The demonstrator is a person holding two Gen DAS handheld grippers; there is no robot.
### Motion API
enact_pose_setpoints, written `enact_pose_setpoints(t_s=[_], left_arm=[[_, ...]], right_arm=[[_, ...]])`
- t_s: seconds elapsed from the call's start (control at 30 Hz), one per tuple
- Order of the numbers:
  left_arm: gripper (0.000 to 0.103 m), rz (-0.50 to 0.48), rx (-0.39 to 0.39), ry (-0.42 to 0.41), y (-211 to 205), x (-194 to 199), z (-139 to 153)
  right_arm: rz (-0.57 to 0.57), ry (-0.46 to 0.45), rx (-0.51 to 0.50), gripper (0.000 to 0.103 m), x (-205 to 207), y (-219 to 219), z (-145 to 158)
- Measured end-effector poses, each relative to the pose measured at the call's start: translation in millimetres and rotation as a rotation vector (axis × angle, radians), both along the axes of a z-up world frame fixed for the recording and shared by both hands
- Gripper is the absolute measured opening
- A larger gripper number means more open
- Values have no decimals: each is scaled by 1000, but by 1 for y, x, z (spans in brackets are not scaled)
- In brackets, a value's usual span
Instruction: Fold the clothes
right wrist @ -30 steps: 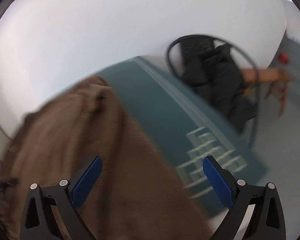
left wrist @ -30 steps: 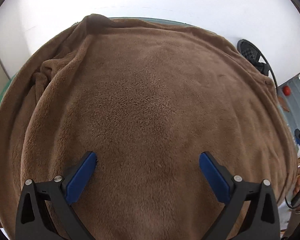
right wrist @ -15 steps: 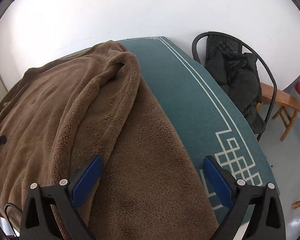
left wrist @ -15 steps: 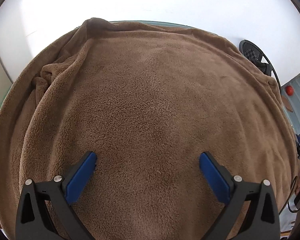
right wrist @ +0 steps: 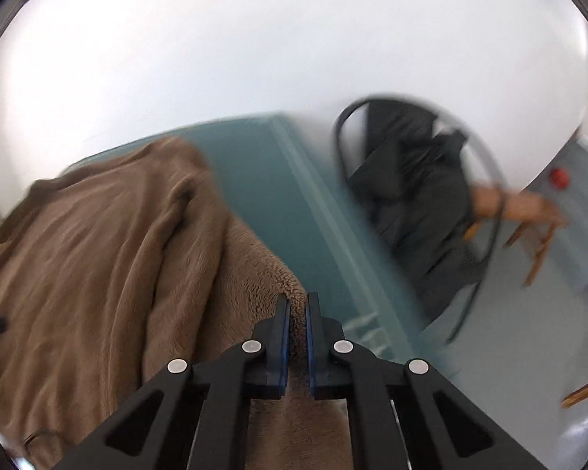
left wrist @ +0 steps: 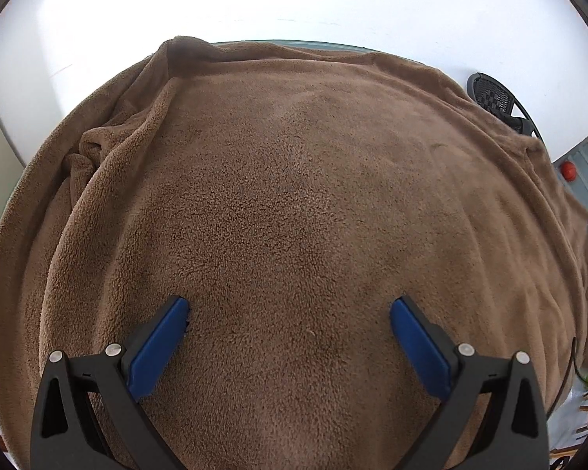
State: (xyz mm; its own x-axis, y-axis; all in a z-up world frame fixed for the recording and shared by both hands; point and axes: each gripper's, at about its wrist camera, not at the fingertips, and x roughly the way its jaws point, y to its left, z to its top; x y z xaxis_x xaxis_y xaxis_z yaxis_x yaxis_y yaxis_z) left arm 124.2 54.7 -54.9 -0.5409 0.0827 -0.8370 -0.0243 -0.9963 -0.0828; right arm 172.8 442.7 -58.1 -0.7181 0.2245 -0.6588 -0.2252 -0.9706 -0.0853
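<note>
Right gripper (right wrist: 297, 305), bottom centre of the right wrist view: jaws closed to a narrow slit, brown fleece pinched between the blue pads (right wrist: 283, 337) at the blanket's right edge. Brown fleece blanket (right wrist: 109, 258) spreads from the jaws to the left and upper left of the frame, over a teal table cover (right wrist: 266, 180). Frame motion-blurred. Upper right: black chair (right wrist: 411, 180) with dark clothing on it. Left gripper (left wrist: 289, 315), bottom of the left wrist view: jaws spread wide, nothing between the pads; fleece fills the frame beneath, folds bunched upper left.
</note>
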Motion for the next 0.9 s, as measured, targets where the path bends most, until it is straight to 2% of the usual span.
enact_pose_setpoints(t_s=[0.17,0.23,0.4,0.43,0.47,0.53,0.57,0.6,0.77,0.9], left_arm=[[103,-5,-6,0,-5,3,0],[103,-3,-9,1,-5,4,0],[103,0,-10,6,-7,5,1],[103,0,-12,5,-6,5,0],[103,0,-14,5,-5,4,0],[103,0,-19,4,-3,2,-1],[103,0,-22,3,-2,1,-2],[103,0,-25,2,-1,0,-2],[103,4,-25,7,1,2,-1],[103,5,-22,11,1,5,0]], right_arm=[[-100,100,205,7,-18,10,29],[-132,120,246,7,-31,17,36],[-71,57,59,9,-59,33,23],[-53,39,18,11,-61,32,19],[-32,26,-26,17,-62,29,15],[23,29,-144,47,-58,23,11],[45,33,-202,78,-58,22,10],[71,39,-248,88,-58,20,9],[229,55,-393,88,-51,-10,14],[298,-51,-455,88,-77,-33,-1]])
